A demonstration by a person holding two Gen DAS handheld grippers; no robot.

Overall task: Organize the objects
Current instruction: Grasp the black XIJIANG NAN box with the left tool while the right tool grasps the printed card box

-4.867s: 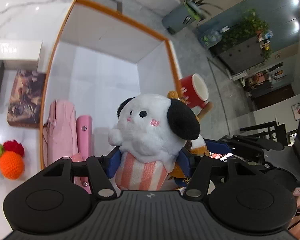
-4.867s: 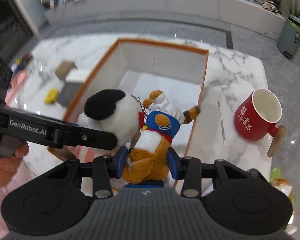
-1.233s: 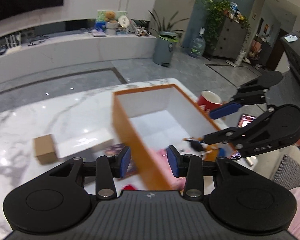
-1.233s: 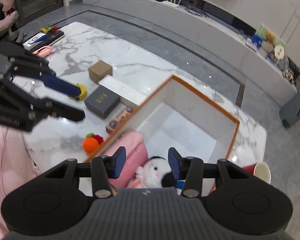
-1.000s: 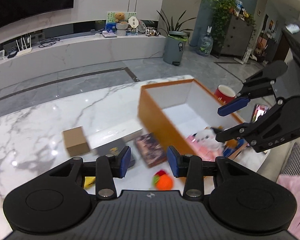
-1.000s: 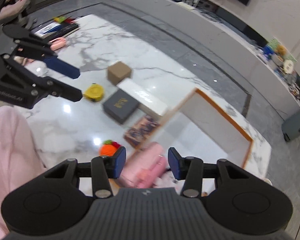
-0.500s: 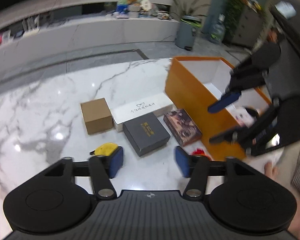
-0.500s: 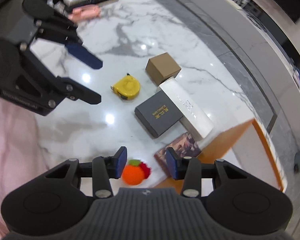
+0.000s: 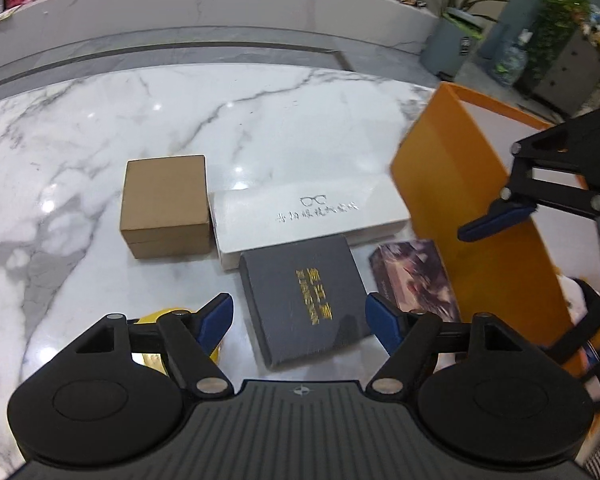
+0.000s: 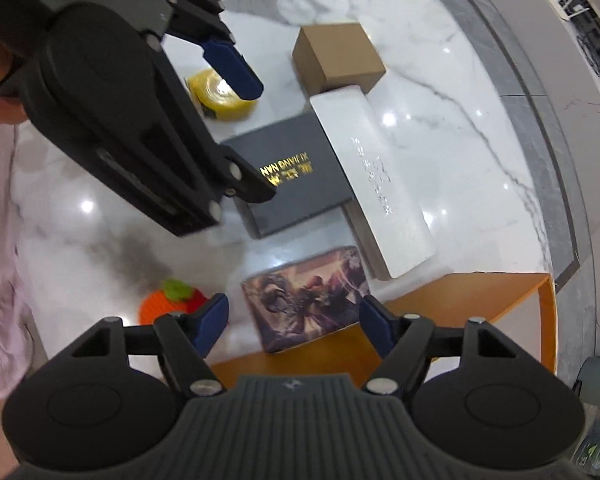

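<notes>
Hovering, left gripper (image 9: 299, 314) jaws wide and empty, straddling the black box (image 9: 306, 298). Right gripper (image 10: 292, 318) likewise wide, empty, with the picture box (image 10: 308, 296) between its jaws, beside the orange bin (image 10: 500, 300). Risk: black box touches the white case (image 9: 308, 210); a skewed close could drag both.

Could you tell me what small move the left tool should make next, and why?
Probably lower the left tool and close on the dark grey flat box with gold lettering. The tool is open and empty, and that box lies between its fingers on the white marble table, outside the orange open-topped storage box.
</notes>
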